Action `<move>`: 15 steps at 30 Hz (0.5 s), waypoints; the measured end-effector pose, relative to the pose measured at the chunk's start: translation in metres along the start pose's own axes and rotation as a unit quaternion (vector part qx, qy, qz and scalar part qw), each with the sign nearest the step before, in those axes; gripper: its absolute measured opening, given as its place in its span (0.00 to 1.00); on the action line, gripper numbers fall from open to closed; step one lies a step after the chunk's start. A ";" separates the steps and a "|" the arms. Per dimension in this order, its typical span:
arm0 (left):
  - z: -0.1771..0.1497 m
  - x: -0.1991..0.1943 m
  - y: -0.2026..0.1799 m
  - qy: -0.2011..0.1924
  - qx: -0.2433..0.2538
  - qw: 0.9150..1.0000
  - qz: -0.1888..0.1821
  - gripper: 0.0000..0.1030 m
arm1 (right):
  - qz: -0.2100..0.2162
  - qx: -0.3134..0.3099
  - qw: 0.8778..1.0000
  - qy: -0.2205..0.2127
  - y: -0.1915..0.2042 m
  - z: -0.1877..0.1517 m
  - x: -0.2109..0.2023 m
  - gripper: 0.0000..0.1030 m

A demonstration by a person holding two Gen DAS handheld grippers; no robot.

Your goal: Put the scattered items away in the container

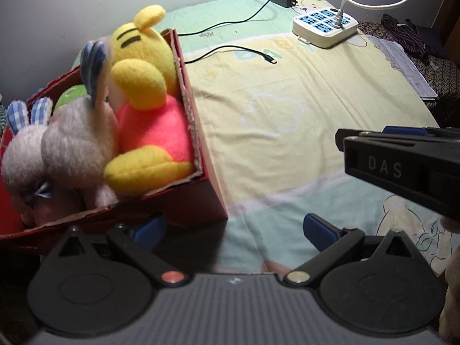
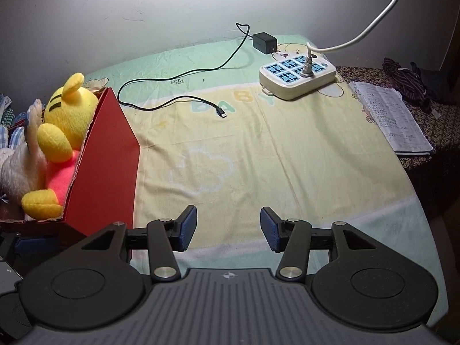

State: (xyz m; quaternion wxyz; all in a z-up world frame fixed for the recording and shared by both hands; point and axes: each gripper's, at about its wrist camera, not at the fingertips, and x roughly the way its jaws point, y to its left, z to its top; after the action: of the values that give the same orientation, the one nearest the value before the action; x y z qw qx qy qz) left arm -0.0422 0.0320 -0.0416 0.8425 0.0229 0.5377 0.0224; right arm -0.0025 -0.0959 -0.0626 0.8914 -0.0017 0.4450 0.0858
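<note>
The red box (image 1: 198, 201) stands at the bed's left edge, already full of plush toys (image 1: 143, 100). The left gripper (image 1: 233, 227) is beside its near corner, nearer than the right gripper (image 2: 228, 227); both are wide open and empty.

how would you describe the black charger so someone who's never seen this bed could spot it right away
Start at the white power strip at the far end of the pastel sheet. Just beyond its left corner, near the wall, lies the black charger. It is the only small black block there, trailing a thin black cable towards the red box.
</note>
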 end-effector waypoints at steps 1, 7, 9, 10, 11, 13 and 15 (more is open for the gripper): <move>0.000 -0.001 0.002 -0.001 -0.005 1.000 0.000 0.99 | 0.000 -0.006 1.000 -0.004 0.002 0.002 0.000 0.57; 0.001 -0.005 0.019 -0.001 -0.038 0.999 -0.003 0.99 | 0.020 -0.033 0.999 -0.029 0.016 0.010 -0.006 0.58; 0.000 -0.009 0.027 -0.005 -0.051 0.999 -0.002 0.99 | 0.029 -0.038 0.998 -0.039 0.021 0.013 -0.010 0.58; 0.000 -0.011 0.030 -0.008 -0.057 0.998 0.001 0.99 | 0.033 -0.039 0.998 -0.043 0.023 0.014 -0.012 0.58; -0.001 -0.013 0.034 -0.010 -0.062 0.998 0.003 0.99 | 0.038 -0.039 0.997 -0.047 0.025 0.016 -0.014 0.58; -0.002 -0.017 0.041 -0.012 -0.072 0.997 0.004 0.99 | 0.050 -0.038 0.997 -0.052 0.030 0.019 -0.018 0.58; -0.003 -0.020 0.048 -0.014 -0.081 0.997 0.006 0.99 | 0.059 -0.042 0.996 -0.057 0.037 0.022 -0.022 0.57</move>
State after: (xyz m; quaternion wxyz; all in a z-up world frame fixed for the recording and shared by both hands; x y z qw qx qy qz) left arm -0.0541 0.0790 -0.0214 0.8490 -0.0416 0.5221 0.0703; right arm -0.0037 -0.0610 -0.0289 0.9080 -0.0079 0.3888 0.1562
